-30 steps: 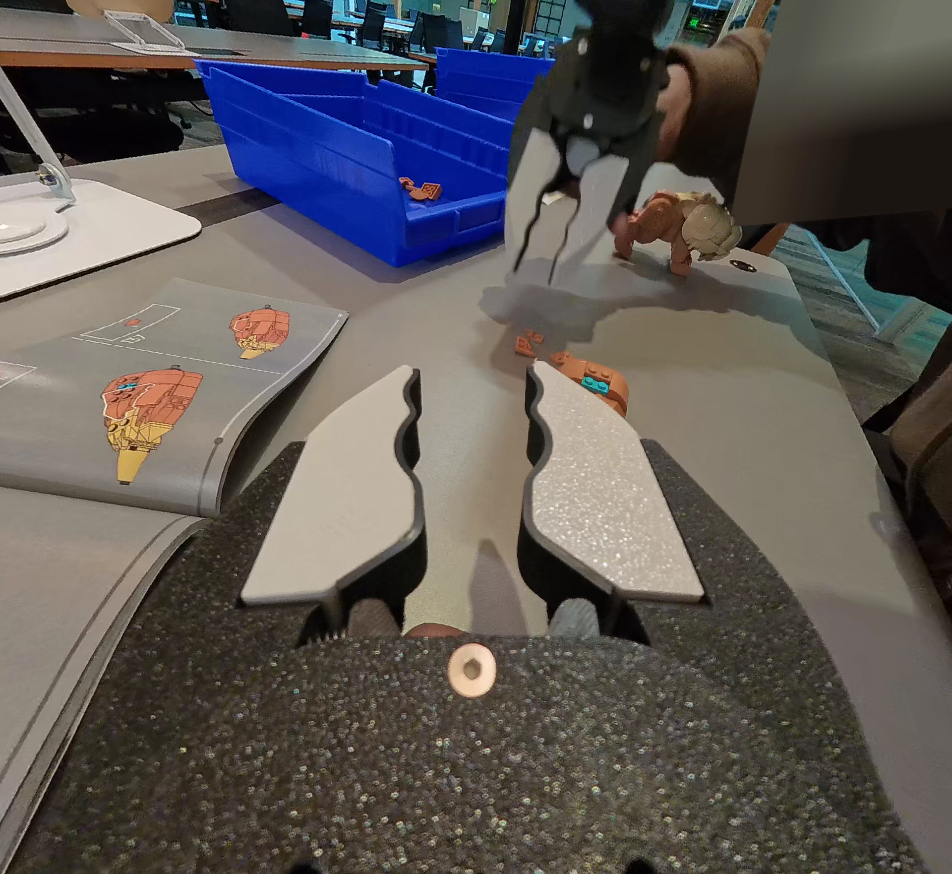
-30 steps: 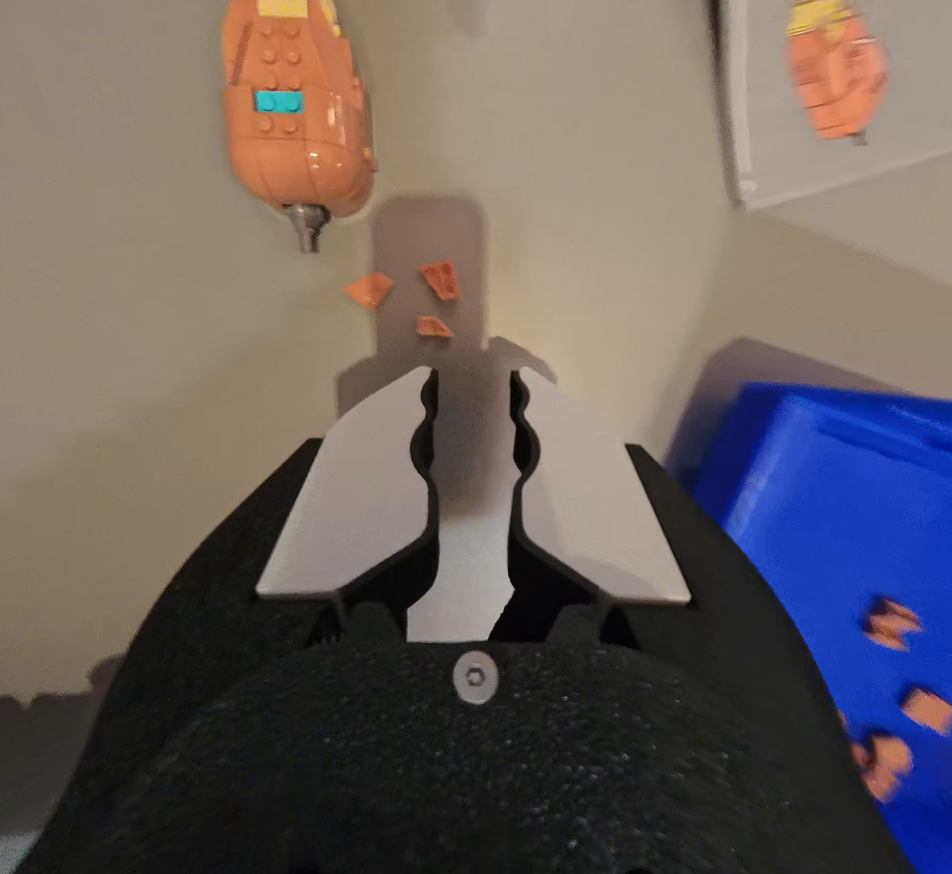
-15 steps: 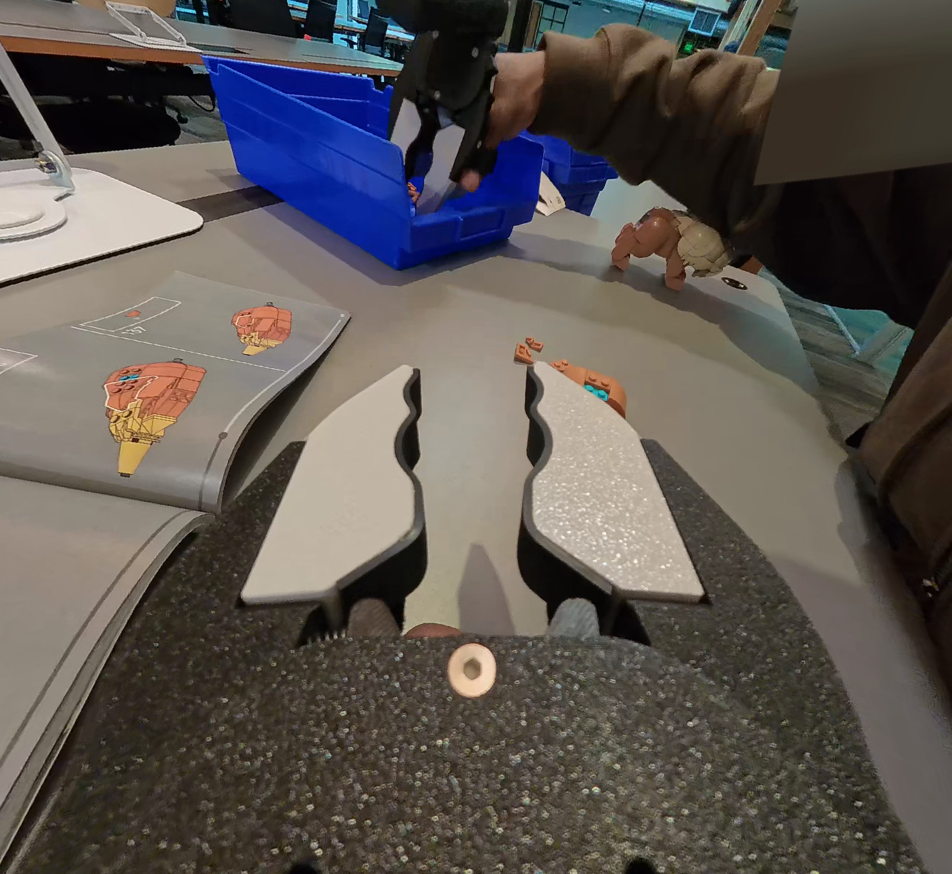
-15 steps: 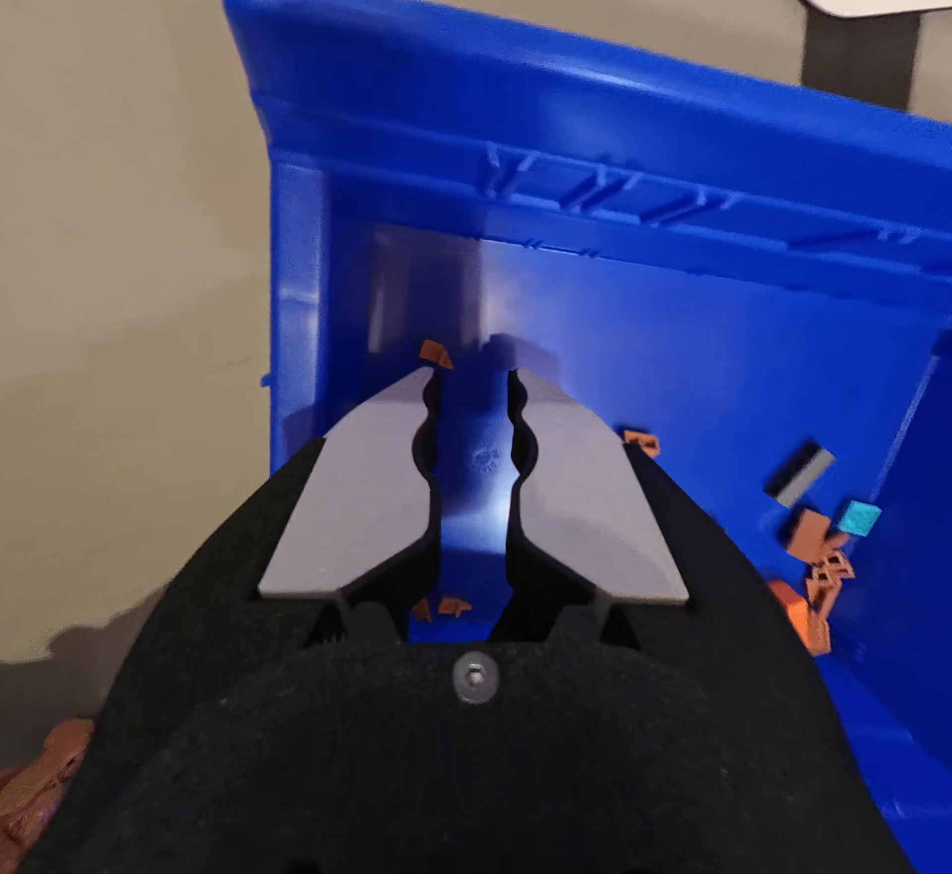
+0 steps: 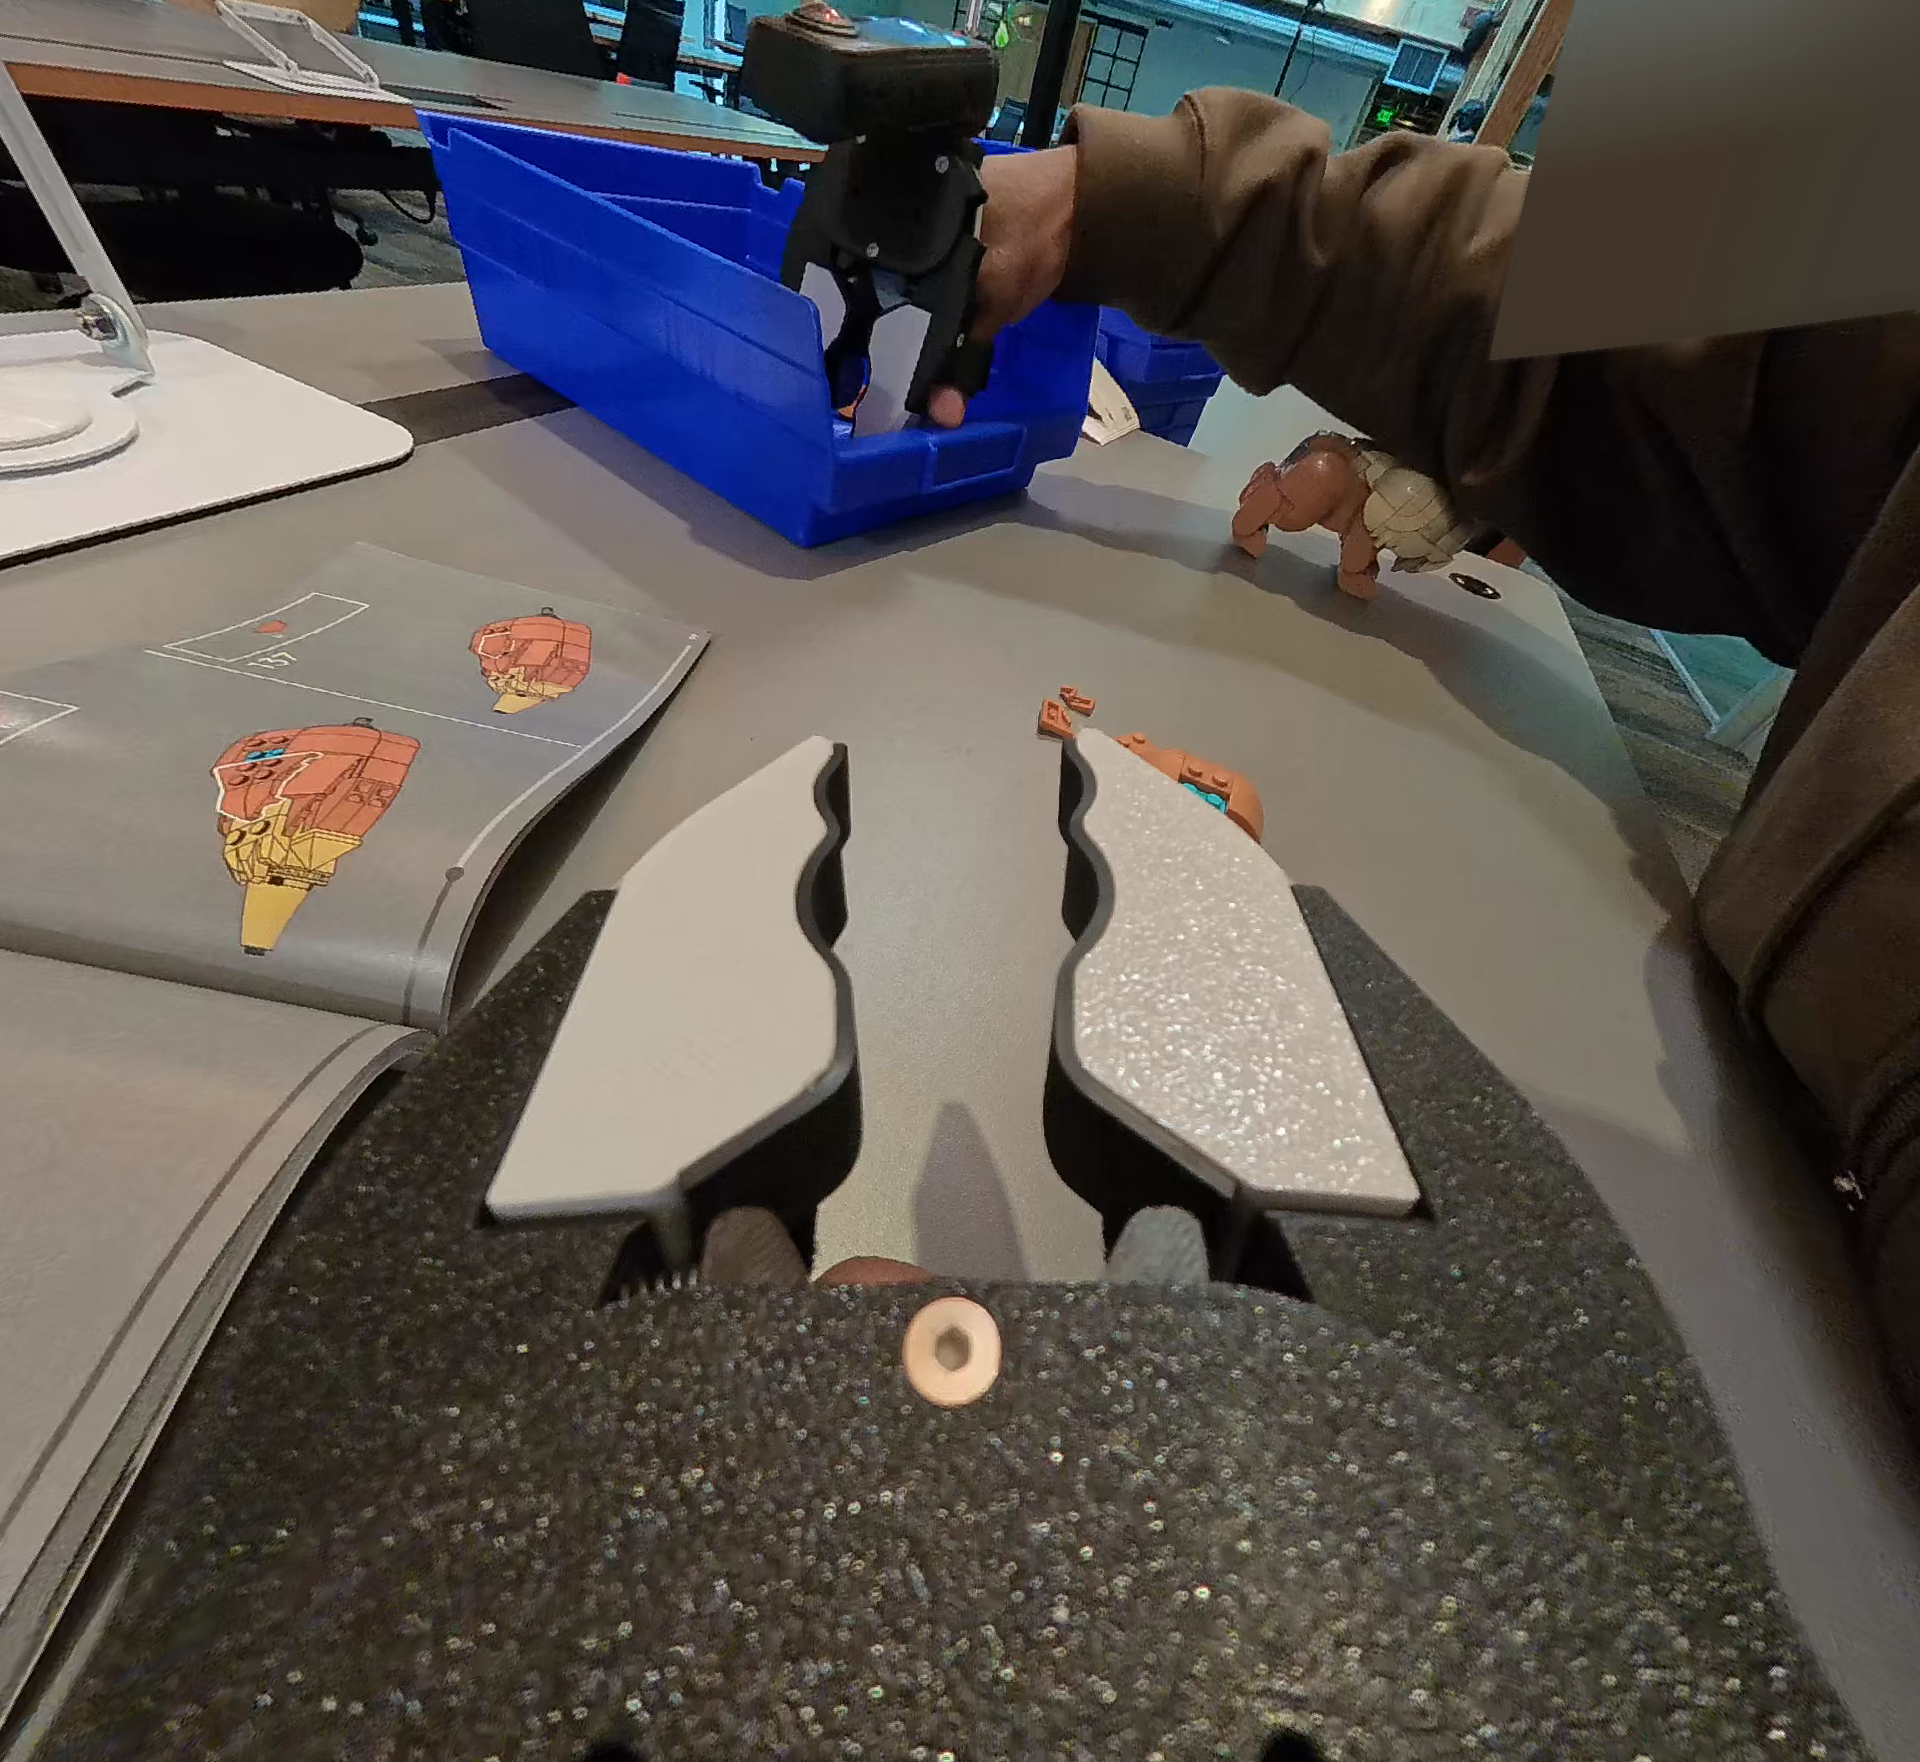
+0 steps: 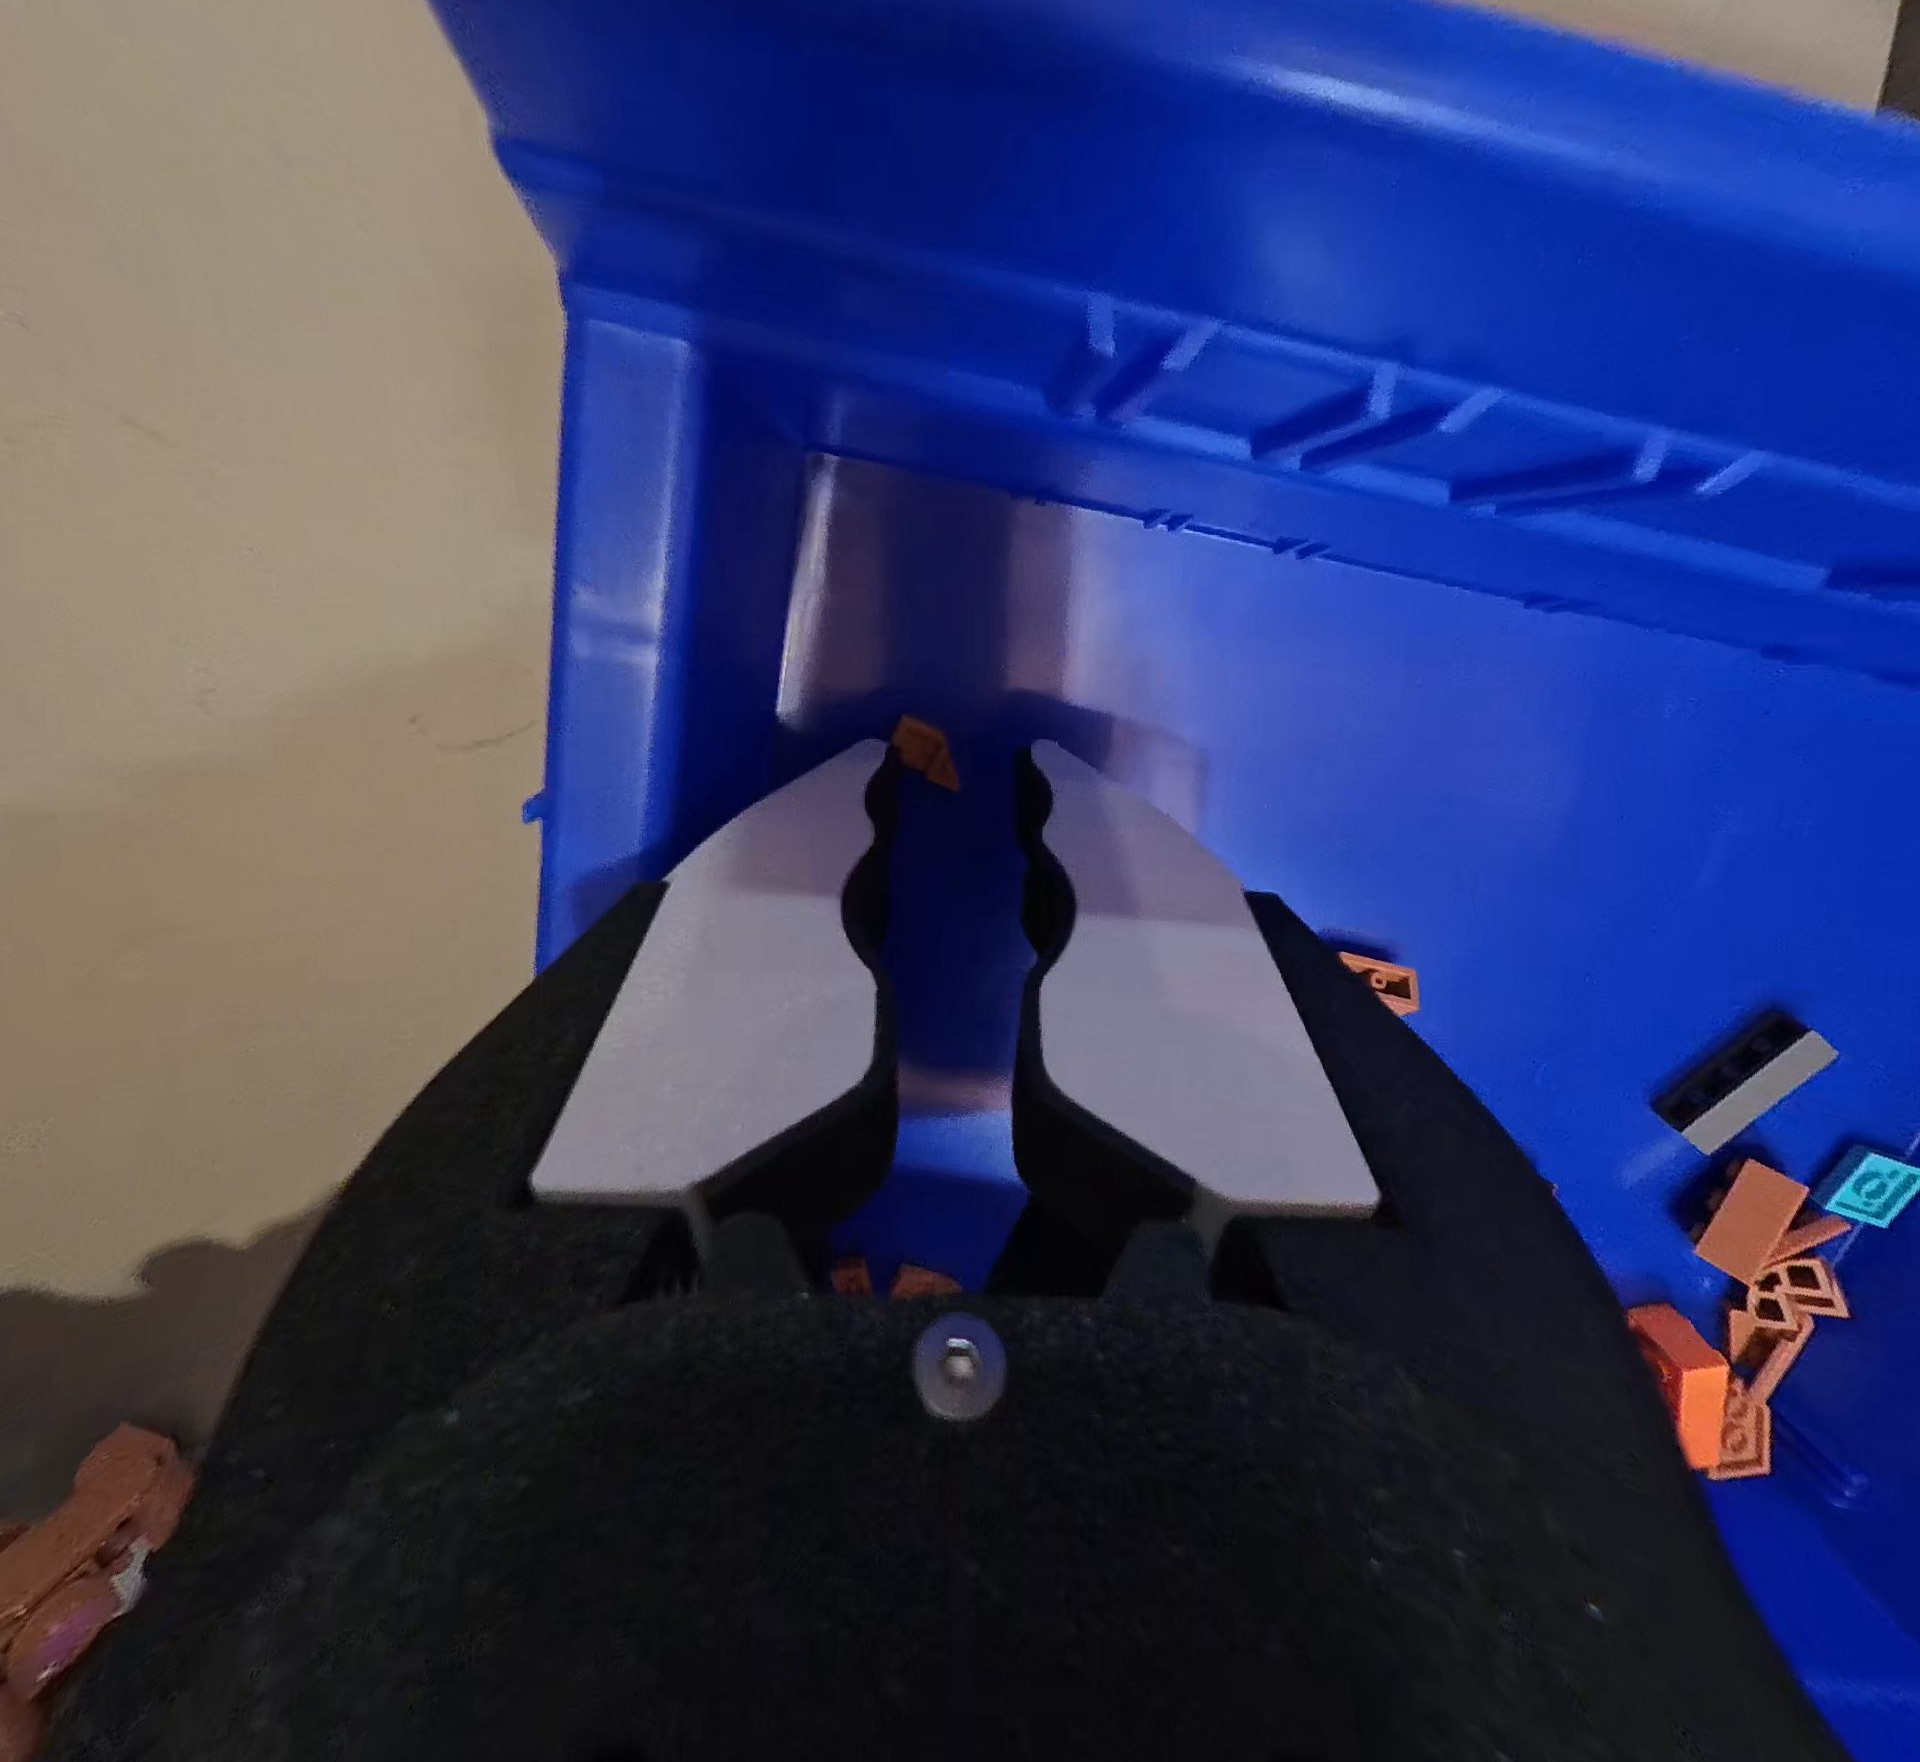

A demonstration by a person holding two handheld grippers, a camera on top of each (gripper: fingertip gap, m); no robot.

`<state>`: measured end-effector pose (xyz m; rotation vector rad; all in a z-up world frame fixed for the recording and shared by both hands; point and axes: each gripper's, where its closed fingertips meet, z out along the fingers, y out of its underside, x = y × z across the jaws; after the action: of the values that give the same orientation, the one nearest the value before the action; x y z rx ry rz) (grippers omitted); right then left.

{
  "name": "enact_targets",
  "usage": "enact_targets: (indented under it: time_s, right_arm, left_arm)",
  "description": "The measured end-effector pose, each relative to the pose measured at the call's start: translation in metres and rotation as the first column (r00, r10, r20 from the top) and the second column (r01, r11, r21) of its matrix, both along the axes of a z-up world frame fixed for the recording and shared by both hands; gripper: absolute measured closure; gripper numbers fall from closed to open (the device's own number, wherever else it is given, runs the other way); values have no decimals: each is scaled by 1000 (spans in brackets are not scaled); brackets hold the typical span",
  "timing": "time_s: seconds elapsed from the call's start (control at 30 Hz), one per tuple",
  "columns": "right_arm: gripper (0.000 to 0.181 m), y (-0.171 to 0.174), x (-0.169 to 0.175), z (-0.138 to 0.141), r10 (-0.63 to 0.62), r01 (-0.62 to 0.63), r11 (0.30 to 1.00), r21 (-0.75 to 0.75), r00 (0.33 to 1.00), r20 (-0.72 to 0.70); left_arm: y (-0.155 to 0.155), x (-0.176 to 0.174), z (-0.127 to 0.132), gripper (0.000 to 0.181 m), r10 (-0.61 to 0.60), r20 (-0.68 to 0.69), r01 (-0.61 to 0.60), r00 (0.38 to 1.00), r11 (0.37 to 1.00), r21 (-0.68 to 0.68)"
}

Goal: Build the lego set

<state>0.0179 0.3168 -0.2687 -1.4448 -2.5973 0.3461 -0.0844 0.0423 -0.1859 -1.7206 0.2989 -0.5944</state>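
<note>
**Right claw down in the blue bin, left claw idle over the bench**

Left gripper (image 5: 948, 767): low over the bench (image 5: 935, 632), pointing across it, level. Jaws parted wide, nothing between them, bare bench top shows through the gap.

Left to right in the left wrist view:
- white base plate (image 5: 208, 455) at the bench's far left edge
- open instruction booklet (image 5: 343, 777) on the left side, near page curling up beside the left finger
- blue bin (image 5: 665, 362) near the far edge, a second blue bin (image 5: 1164, 372) behind it
- three small orange pieces (image 5: 1065, 710) loose mid-bench, just past the right finger tip
- partly built orange model (image 5: 1205, 782) just beside them, half hidden by that finger (teal tile on top)
- finished brown animal model (image 5: 1351, 507) toward the far right edge, under the sleeve (image 5: 1299, 247)

Right gripper (image 6: 956, 762): hand (image 5: 1023, 242) reaches in from the right and tips it down into the near end of the bin (image 6: 1247, 206). Jaws parted moderately, gripping nothing. A small orange wedge piece (image 6: 928, 748) lies on the bin floor at the tips, close to the left one; contact can't be judged (frame is blurred).

More loose pieces (image 6: 1756, 1286) are piled toward the bin's right side: orange, one grey-black, one teal. Brown model parts (image 6: 94, 1546) show on the bench at lower left, outside the bin.
</note>
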Motion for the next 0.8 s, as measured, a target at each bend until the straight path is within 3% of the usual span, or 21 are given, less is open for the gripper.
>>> enact_targets:
  time_s: [0.33, 0.53, 0.8]
  right_arm:
    - [163, 17, -5, 0, -29, 30, 999, 39, 999, -29]
    - [161, 1, -5, 6, 31, -32, 999, -35, 999, -38]
    - [161, 12, -7, -1, 13, -13, 1000, 18, 1000, -18]
  left_arm:
    - [0, 0, 0, 142, 0, 4, 0, 1000, 1000, -2]
    - [0, 0, 0, 142, -1, 4, 1, 1000, 1000, -4]
    - [0, -1, 0, 142, 0, 6, 0, 1000, 1000, -3]
